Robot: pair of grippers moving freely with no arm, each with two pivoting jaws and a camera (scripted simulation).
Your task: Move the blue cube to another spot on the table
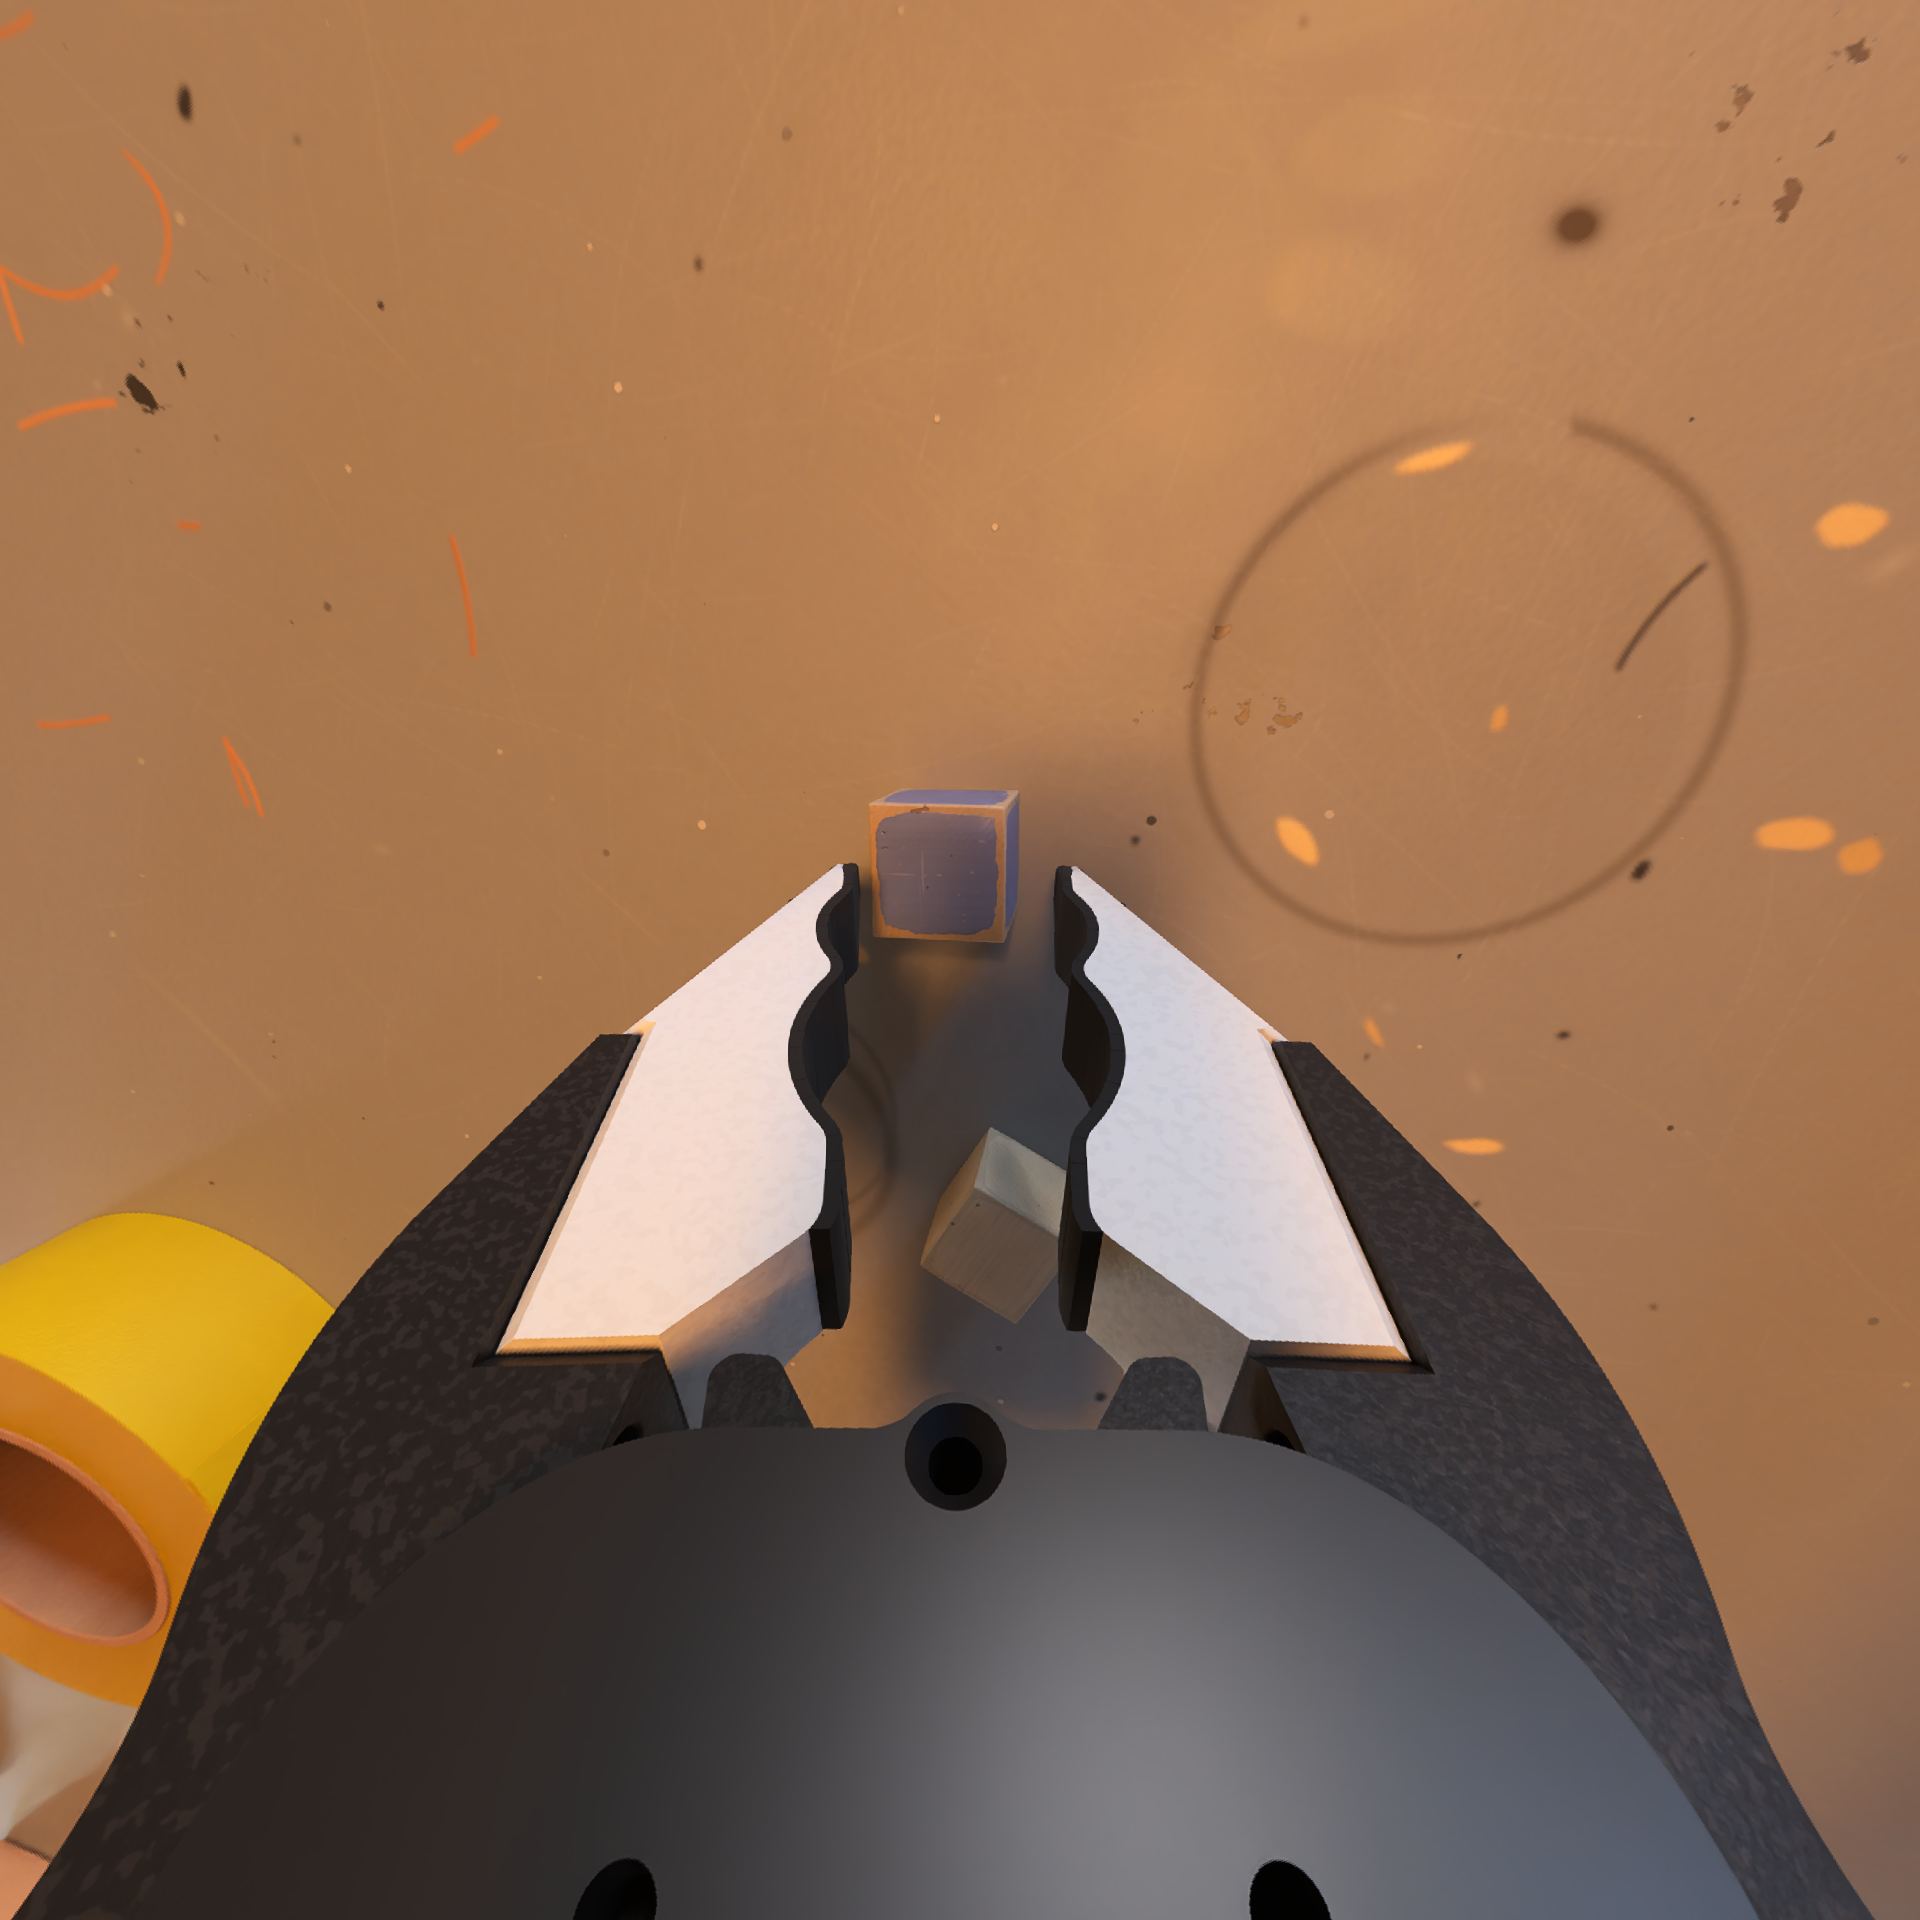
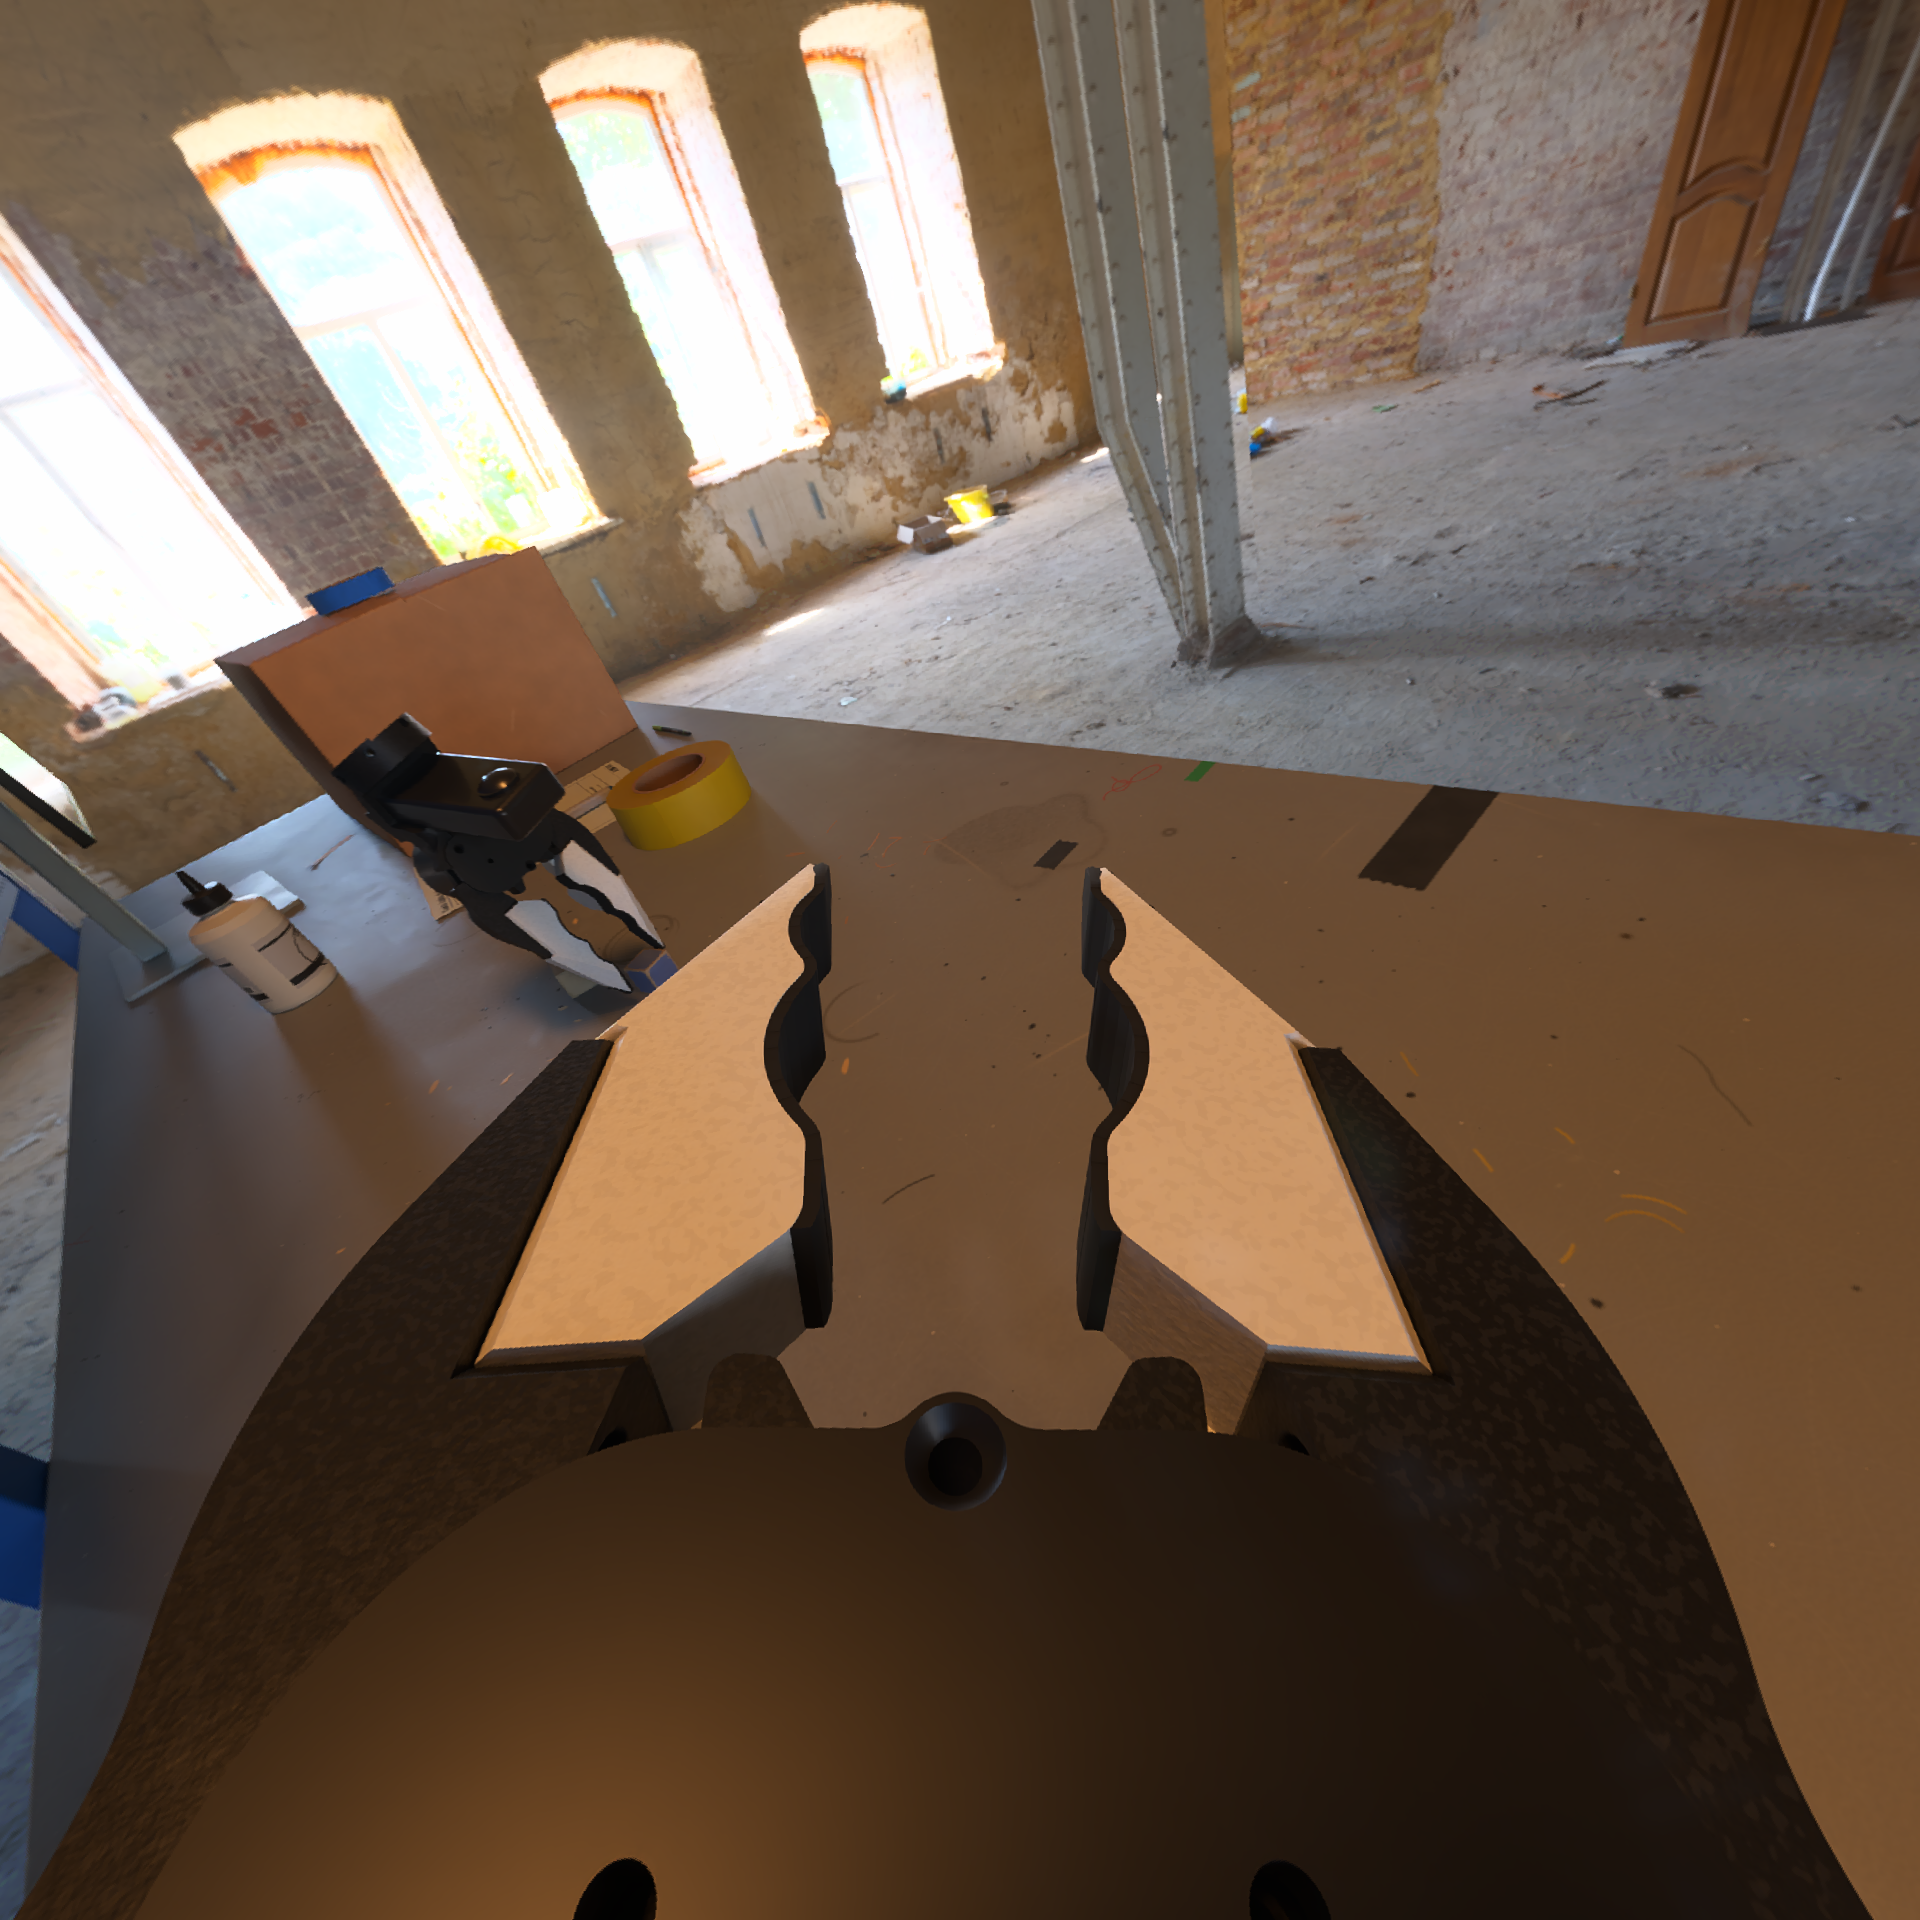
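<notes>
The blue cube (image 1: 942, 868), with worn tan edges, sits on the brown table (image 1: 935, 416) just beyond the tips of my left gripper (image 1: 956, 883). The left gripper is open and points down at the table, its tips on either side of the cube's near face, not touching it. A plain wooden cube (image 1: 992, 1226) lies tilted on the table below the gap between the fingers. My right gripper (image 2: 956, 883) is open and empty above the table. In the right wrist view the left gripper (image 2: 613, 951) shows at the left, and a sliver of the blue cube (image 2: 655, 971) shows by its tips.
A yellow tape roll (image 1: 114, 1423) lies to the left of the left gripper and also shows in the right wrist view (image 2: 681, 795). A white bottle (image 2: 260, 951) and a brown box (image 2: 436, 655) stand at the table's left end. The table's far edge (image 2: 1247, 764) drops to the floor.
</notes>
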